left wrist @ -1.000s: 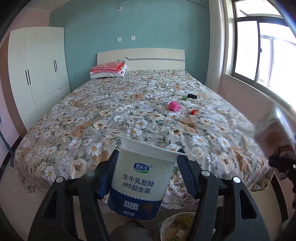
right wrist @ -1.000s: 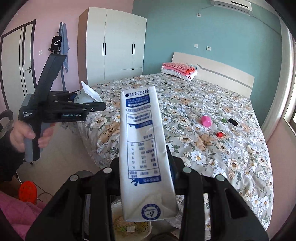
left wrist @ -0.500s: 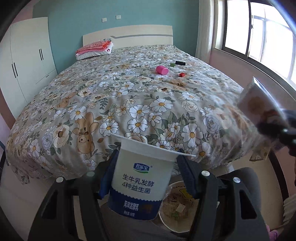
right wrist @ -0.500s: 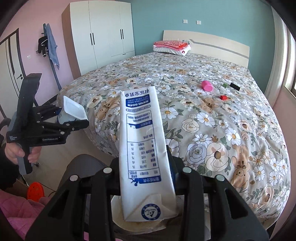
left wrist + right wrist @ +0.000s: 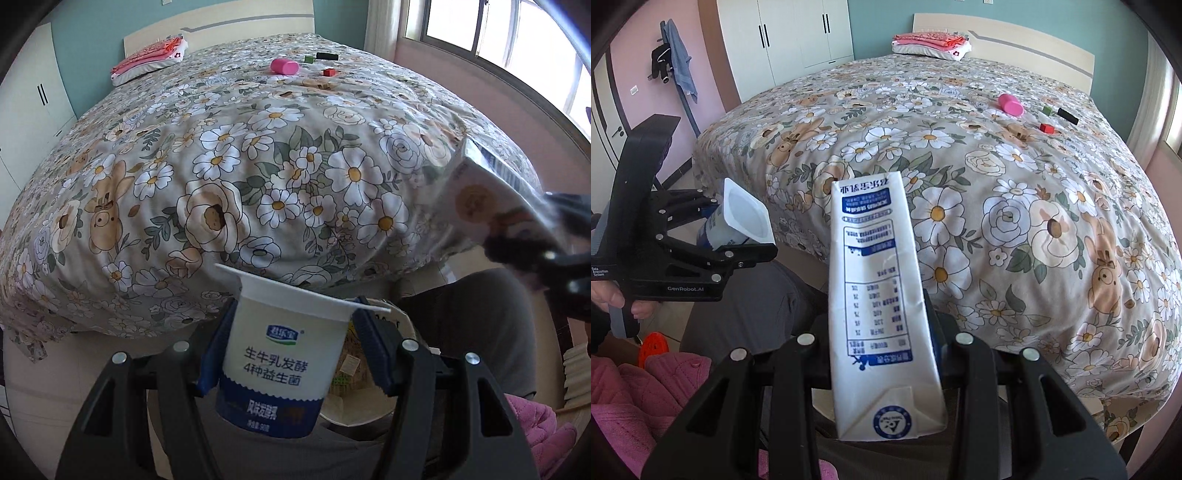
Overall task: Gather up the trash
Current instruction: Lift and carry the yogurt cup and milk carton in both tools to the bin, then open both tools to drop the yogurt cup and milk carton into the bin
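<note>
Below the near edge of the flowered bed [image 5: 258, 166], with the left tool [image 5: 288, 354] pinching a white-and-blue yogurt cup [image 5: 280, 365] and the right tool [image 5: 886, 332] clamping a flattened white milk carton [image 5: 879, 295], each should release squarely over the round pale bin [image 5: 369, 410].

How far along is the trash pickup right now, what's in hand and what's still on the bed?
Done: nothing visibly binned yet. In hand: the left gripper is clamped on a yogurt cup, the right gripper on a milk carton, both over a bin with scraps below. Left: a pink bottle, a black item and small green and red pieces lie on the bed.
</note>
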Demonstrator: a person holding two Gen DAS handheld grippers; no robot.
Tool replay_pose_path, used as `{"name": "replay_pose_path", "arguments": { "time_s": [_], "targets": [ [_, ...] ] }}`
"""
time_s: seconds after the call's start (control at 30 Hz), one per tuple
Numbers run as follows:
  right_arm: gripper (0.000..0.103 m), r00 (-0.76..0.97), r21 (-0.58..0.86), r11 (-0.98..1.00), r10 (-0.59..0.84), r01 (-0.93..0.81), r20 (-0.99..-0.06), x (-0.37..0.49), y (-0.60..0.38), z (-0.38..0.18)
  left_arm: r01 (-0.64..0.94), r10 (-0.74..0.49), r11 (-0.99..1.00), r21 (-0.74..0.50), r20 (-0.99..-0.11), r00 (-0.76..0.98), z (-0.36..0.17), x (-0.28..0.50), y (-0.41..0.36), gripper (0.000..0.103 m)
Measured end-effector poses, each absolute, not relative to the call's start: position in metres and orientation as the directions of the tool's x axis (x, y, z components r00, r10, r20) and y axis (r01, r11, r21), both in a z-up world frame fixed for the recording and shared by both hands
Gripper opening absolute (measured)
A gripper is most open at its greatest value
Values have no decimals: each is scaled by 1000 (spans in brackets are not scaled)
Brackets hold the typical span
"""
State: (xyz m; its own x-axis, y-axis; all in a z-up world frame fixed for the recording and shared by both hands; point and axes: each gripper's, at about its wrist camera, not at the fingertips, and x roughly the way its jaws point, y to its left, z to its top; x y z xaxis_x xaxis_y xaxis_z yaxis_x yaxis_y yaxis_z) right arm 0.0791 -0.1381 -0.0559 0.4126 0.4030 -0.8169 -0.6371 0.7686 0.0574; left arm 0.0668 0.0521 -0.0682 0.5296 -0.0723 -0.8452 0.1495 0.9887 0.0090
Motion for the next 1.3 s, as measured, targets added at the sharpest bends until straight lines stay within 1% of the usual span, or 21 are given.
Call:
{"name": "replay_pose_path", "arguments": {
  "time_s": [0.17, 0.4, 0.73, 0.87, 1.07, 1.3],
  "targets": [
    [36, 362, 61, 761, 375, -646, -853, 75, -132, -87, 162, -94, 987, -22, -884, 457, -95, 72, 48, 65],
    [36, 278, 100, 750, 361, -654, -890, 72, -126, -125, 165, -94, 986, -33, -922, 376, -131, 79, 45, 65],
    [37, 160, 146, 752, 318, -643, -935, 78, -121, -181, 166, -92, 985, -47, -957, 276, -175, 92, 36, 65],
    [36, 119, 136, 750, 275, -648, -954, 78, -117, -206, 172, -95, 983, -58, -972, 217, -198, 96, 29, 65],
    [37, 20, 176, 760, 240, -626, -970, 82, -112, -242, 168, -96, 983, -73, -987, 132, -235, 103, 18, 65],
    [37, -101, 185, 789, 155, -585, -983, 84, -108, -289, 113, -147, 983, -144, -989, 17, -274, 117, 16, 65]
  ]
}}
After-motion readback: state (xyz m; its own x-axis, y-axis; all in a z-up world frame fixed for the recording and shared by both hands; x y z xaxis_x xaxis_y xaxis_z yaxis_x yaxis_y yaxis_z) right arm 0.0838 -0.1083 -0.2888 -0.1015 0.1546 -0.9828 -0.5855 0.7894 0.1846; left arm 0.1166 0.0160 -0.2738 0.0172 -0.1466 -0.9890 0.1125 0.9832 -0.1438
